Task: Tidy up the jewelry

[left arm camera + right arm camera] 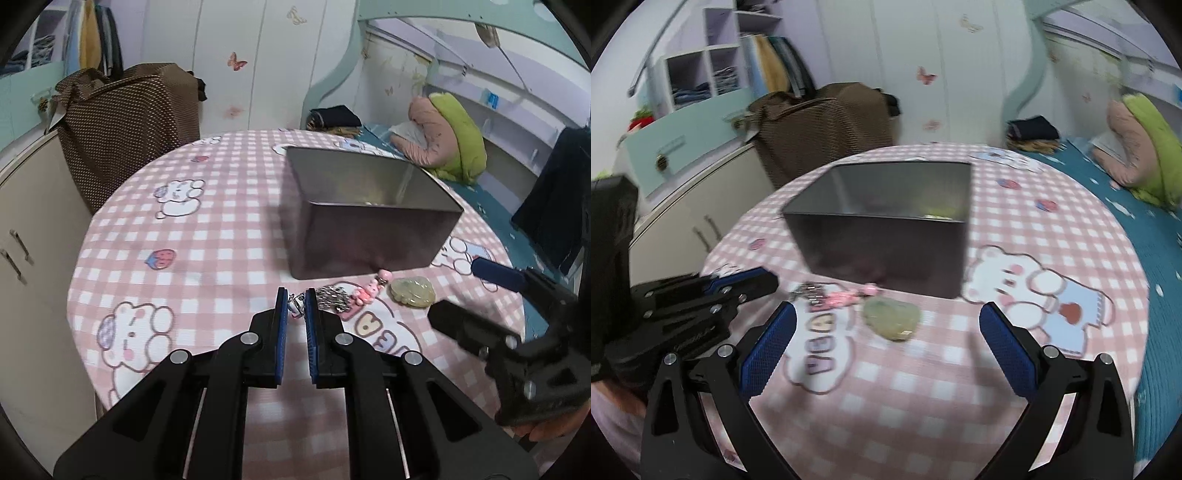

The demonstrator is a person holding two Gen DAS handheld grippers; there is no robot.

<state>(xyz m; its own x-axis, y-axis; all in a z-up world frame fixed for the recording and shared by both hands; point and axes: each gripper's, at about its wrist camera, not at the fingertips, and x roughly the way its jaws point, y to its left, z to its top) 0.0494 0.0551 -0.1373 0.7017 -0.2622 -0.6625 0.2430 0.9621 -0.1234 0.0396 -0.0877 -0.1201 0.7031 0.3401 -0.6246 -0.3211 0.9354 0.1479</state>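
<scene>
A grey metal box (369, 236) stands open on the round pink checked table (207, 236); it also shows in the right wrist view (886, 251). In front of it lie a silver chain with a pink charm (365, 291) and a pale green jade pendant (413, 293). My left gripper (295, 304) has its jaws narrowly apart around the small white end piece of the chain (295, 308), low at the table. My right gripper (886, 325) is wide open, just short of the jade pendant (892, 317). The chain and pink charm (834, 295) lie left of it.
A brown dotted bag (125, 122) stands behind the table on the left, above a beige cabinet (29, 240). A bed with a teal cover (1126, 206) and pink and green bedding (443, 140) runs along the right. White wardrobe doors (258, 55) stand behind.
</scene>
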